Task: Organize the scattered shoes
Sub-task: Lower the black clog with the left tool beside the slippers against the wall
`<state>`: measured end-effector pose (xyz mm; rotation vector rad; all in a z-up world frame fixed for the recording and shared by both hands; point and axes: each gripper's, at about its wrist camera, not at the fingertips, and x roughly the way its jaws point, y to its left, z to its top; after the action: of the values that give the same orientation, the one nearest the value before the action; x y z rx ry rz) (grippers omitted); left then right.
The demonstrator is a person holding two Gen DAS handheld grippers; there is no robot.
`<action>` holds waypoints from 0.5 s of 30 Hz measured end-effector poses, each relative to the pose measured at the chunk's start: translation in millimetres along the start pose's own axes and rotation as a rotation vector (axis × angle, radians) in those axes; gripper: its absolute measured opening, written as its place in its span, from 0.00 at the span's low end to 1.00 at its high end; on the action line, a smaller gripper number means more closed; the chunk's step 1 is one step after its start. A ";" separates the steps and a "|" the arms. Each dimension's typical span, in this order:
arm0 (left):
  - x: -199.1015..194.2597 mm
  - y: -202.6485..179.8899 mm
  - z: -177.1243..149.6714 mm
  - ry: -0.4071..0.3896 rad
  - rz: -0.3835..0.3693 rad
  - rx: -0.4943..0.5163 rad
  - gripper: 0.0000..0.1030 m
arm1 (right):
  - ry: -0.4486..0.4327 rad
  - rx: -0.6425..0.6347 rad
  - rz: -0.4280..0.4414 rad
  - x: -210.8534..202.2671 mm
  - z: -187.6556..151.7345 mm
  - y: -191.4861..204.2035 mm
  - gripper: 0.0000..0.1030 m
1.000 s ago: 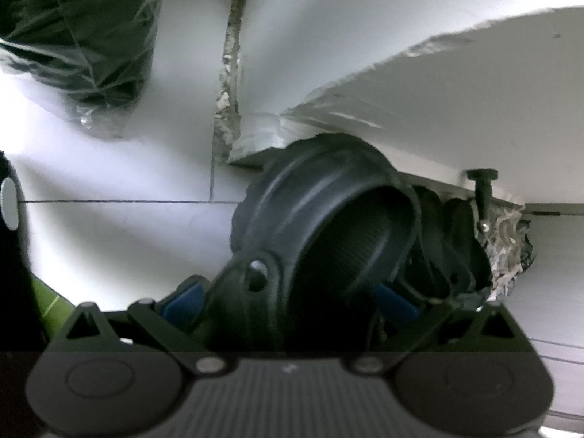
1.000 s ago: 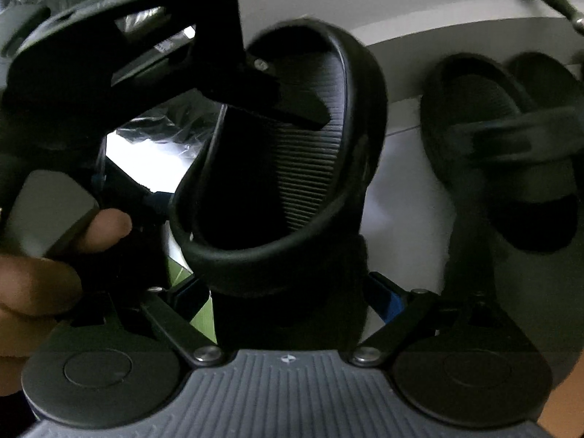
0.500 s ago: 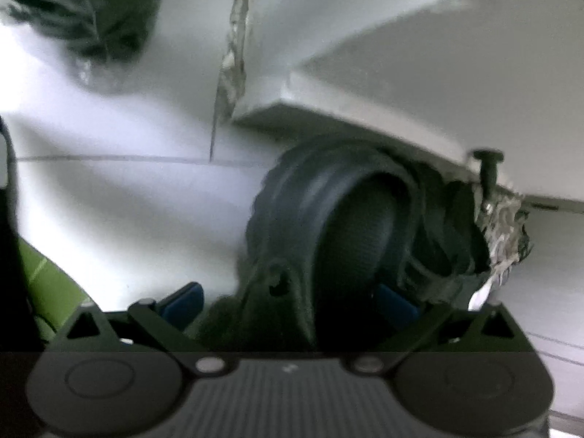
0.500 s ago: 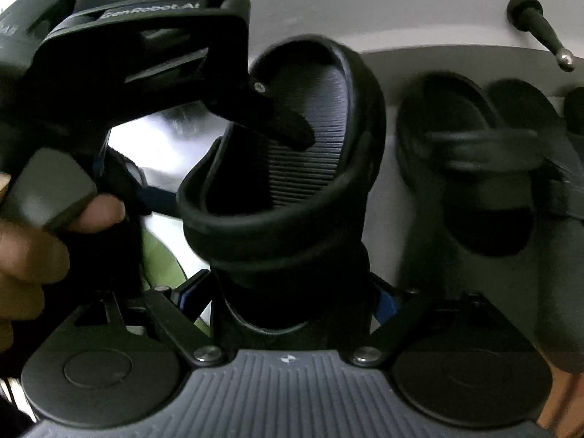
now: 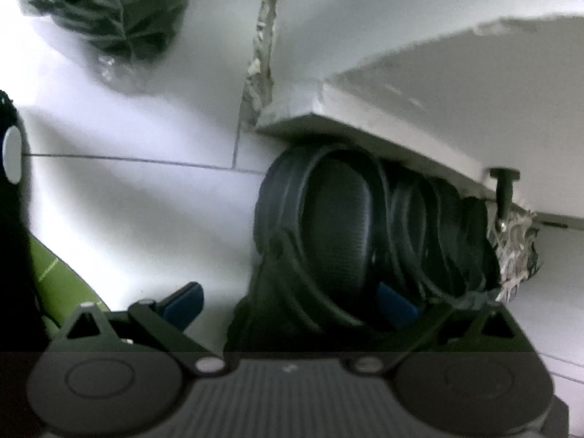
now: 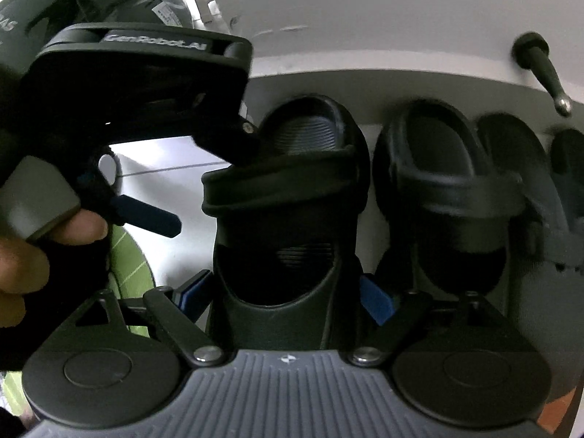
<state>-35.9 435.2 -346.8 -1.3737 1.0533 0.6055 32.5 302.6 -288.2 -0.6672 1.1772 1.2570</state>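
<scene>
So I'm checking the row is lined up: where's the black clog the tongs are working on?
In the right wrist view the black clog sits centre frame on the floor, leftmost in the row, beside another clog, heel under the white ledge.

Black ribbed-insole clogs [image 6: 288,189], white floor tiles [image 5: 120,197], blue pads [image 6: 376,301], green white-lined cloth [image 6: 127,255].

Left hand-held gripper [image 5: 288,301] stood wide, w/ black sandal [image 5: 328,241] between pads, heel under white ledge [image 5: 419,135], beside other sandals [image 5: 441,241] on tiled floor [image 5: 127,200]

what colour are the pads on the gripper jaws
Blue pads, clearest in the right wrist view.
</scene>
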 end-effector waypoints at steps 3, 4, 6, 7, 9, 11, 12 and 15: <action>4.5 -1.0 0.0 0.015 -0.002 0.000 0.99 | -0.020 -0.007 0.022 3.4 -4.2 -1.0 0.86; 3.7 -1.1 -0.6 0.014 -0.002 -0.001 0.99 | -0.026 0.014 0.032 6.0 -6.1 -7.8 0.87; -1.4 -1.8 -2.4 0.004 -0.003 0.001 0.99 | -0.032 0.027 0.038 8.1 -7.7 -13.8 0.88; -3.9 -3.0 -2.3 -0.006 -0.009 0.006 0.99 | -0.023 0.046 0.047 10.7 -7.8 -19.5 0.89; -4.7 -7.1 -1.5 -0.019 -0.018 0.018 0.99 | -0.006 0.095 0.063 11.8 -8.1 -28.0 0.90; -6.1 -12.0 -1.8 -0.029 -0.027 0.033 0.99 | -0.021 0.166 0.079 5.1 -12.2 -36.4 0.90; -7.1 -12.6 -1.7 -0.029 -0.030 0.033 0.99 | -0.028 0.189 0.088 1.8 -14.8 -39.2 0.89; -8.4 -13.5 -3.0 -0.015 -0.040 0.026 0.99 | -0.029 0.202 0.098 -6.2 -24.4 -40.4 0.89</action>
<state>-28.8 432.1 -332.6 -1.3617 1.0162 0.5704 64.1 268.5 -298.5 -0.4454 1.3055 1.2057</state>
